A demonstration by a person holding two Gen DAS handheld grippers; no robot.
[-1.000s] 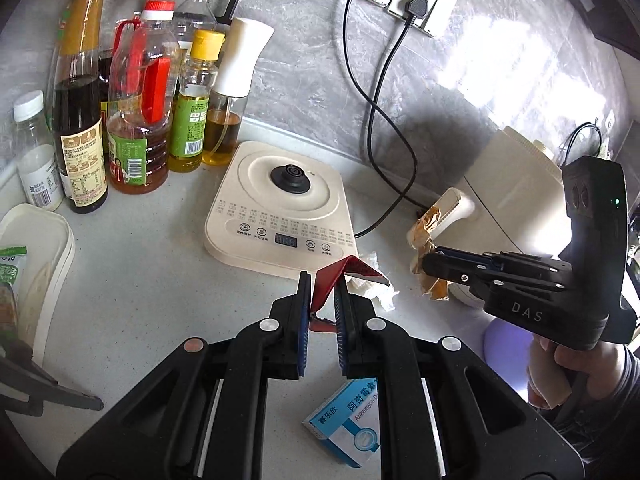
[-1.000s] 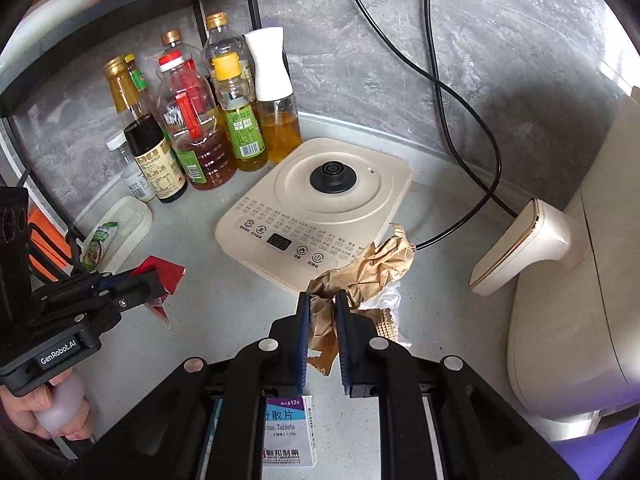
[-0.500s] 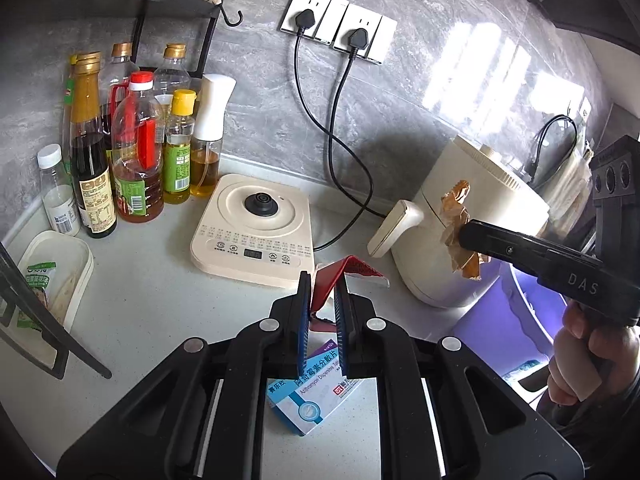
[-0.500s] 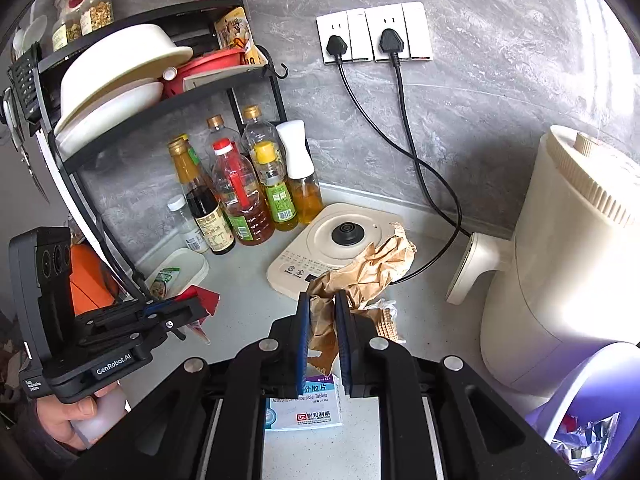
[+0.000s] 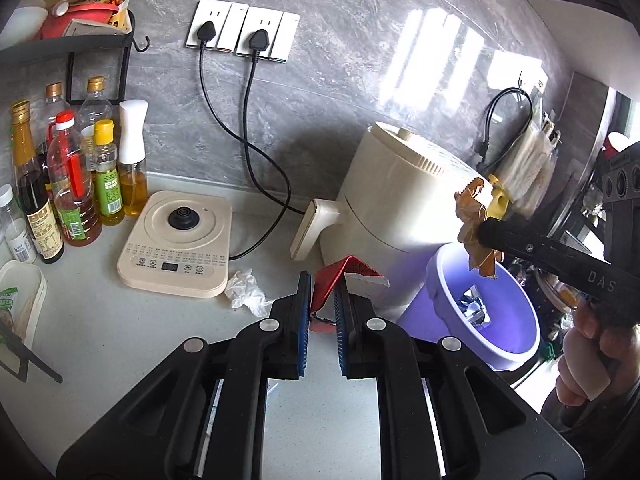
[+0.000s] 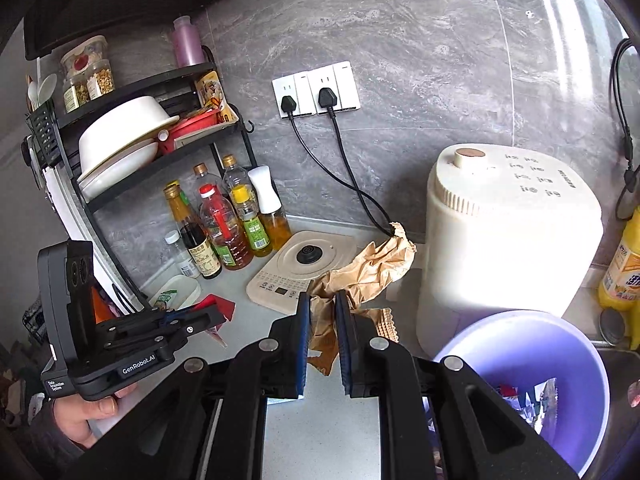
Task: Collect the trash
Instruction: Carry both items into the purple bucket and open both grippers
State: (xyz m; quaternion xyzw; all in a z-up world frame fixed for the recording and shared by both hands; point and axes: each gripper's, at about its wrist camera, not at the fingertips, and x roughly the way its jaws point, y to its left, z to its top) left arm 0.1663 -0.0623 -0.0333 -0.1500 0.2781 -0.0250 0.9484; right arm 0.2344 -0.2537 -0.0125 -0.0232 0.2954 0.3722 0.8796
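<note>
My left gripper (image 5: 323, 298) is shut on a red wrapper (image 5: 344, 276), held above the counter left of the purple bin (image 5: 516, 344). My right gripper (image 6: 322, 312) is shut on crumpled brown paper (image 6: 372, 268). In the left wrist view that brown paper (image 5: 474, 220) hangs over the bin's far rim, pinched in the right gripper (image 5: 486, 230). The purple bin (image 6: 592, 364) sits low at the right of the right wrist view with several scraps inside. A crumpled white tissue (image 5: 245, 288) lies on the counter by the cream base. The left gripper (image 6: 212, 316) shows with the red wrapper (image 6: 218, 306).
A cream air fryer (image 5: 396, 200) stands behind the bin. A cream kettle base (image 5: 178, 246) and several sauce bottles (image 5: 72, 188) fill the back left. A white tray (image 5: 22, 300) lies at the left edge. A black rack (image 6: 132, 168) holds bowls. Two cords (image 5: 256, 152) run from wall sockets.
Both grippers rose and swung right with their trash. The purple bin came into view, and the brown paper now hangs over it. A white tissue is uncovered on the counter.
</note>
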